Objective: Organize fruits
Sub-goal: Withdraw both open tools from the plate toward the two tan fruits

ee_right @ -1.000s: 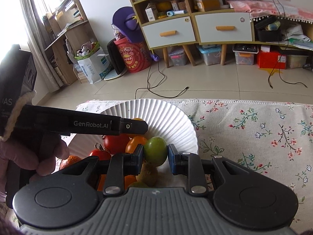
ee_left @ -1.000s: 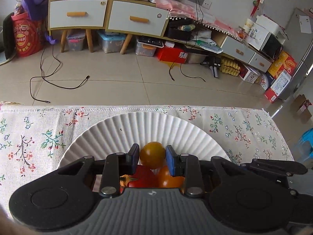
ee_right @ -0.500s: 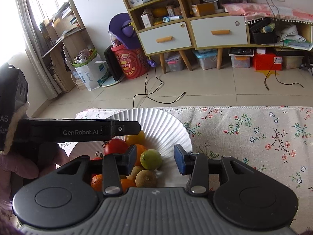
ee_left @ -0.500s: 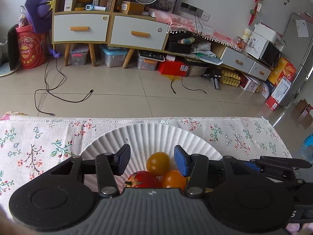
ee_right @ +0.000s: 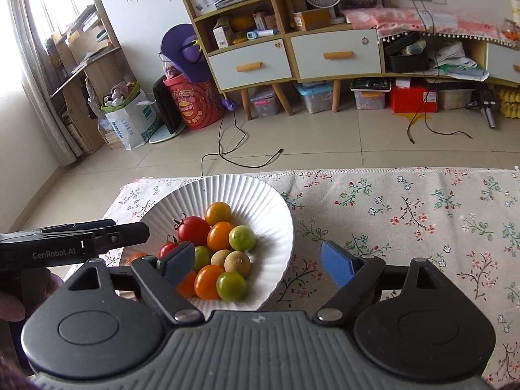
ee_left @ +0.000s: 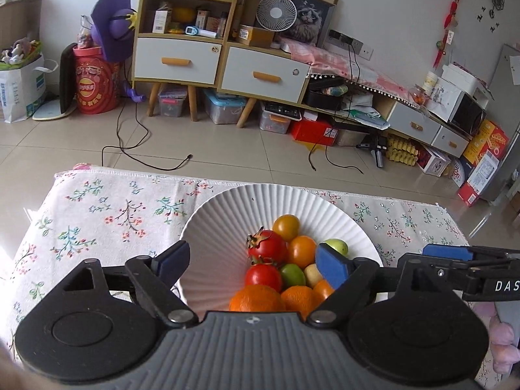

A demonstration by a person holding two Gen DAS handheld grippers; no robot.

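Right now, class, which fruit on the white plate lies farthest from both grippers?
The yellow-orange tomato at the far end of the pile on the white plate; the red tomatoes, green fruits and oranges all lie nearer.

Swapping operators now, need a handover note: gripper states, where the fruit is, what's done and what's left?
Left hand-held gripper: open, empty, above the near side of the plate.
Right hand-held gripper: open, empty, above the plate's right rim.
Fruit: all visible pieces piled in the white plate on the floral tablecloth, including red tomatoes, oranges and green fruit.
Done: fruit gathered in the plate.
Left: no loose fruit shows on the cloth; check outside view.
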